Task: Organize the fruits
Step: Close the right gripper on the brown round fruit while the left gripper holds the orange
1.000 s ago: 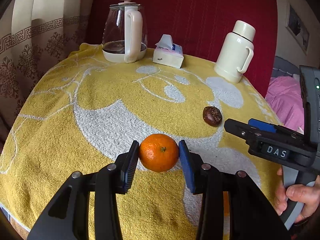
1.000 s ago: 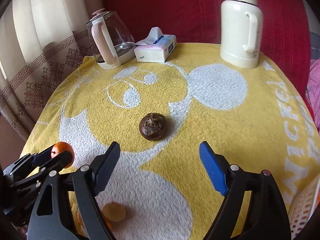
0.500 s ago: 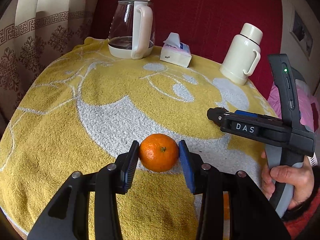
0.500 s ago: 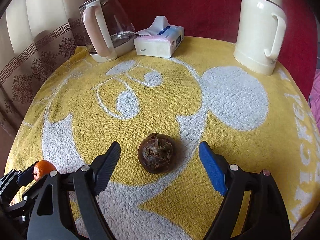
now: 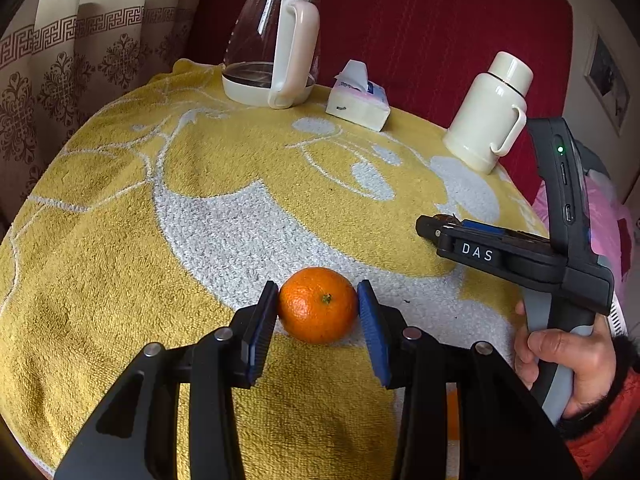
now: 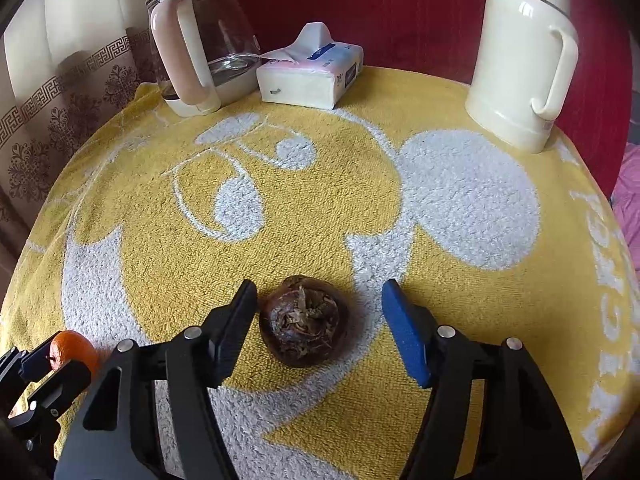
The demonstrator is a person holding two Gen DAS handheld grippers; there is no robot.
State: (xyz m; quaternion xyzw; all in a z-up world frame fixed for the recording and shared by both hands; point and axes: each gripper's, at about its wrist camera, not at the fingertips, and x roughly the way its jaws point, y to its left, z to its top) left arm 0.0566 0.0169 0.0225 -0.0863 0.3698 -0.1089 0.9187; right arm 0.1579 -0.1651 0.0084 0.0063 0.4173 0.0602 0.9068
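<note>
Two fruits are seen on the yellow towel (image 6: 460, 280) that covers the table. At the left, the orange (image 5: 318, 304) is clamped between the pads of the left tool (image 5: 318, 314), and it rests on a white patch of the towel. Further right, the dark brown fruit (image 6: 303, 321) lies on the towel between the pads of the right tool (image 6: 320, 328). The jaws of the right tool have just been closing; the left pad is just beside the fruit, whether touching cannot be told, and a clear gap is left at the blue right pad, so the fruit is not yet gripped. The right tool is held by a hand (image 5: 568, 356) in an orange sleeve. Along the far edge of the table, from left to right, a glass kettle (image 5: 272, 48), a tissue pack (image 5: 358, 98) and a cream flask (image 5: 490, 114) are set before a red backdrop.
</note>
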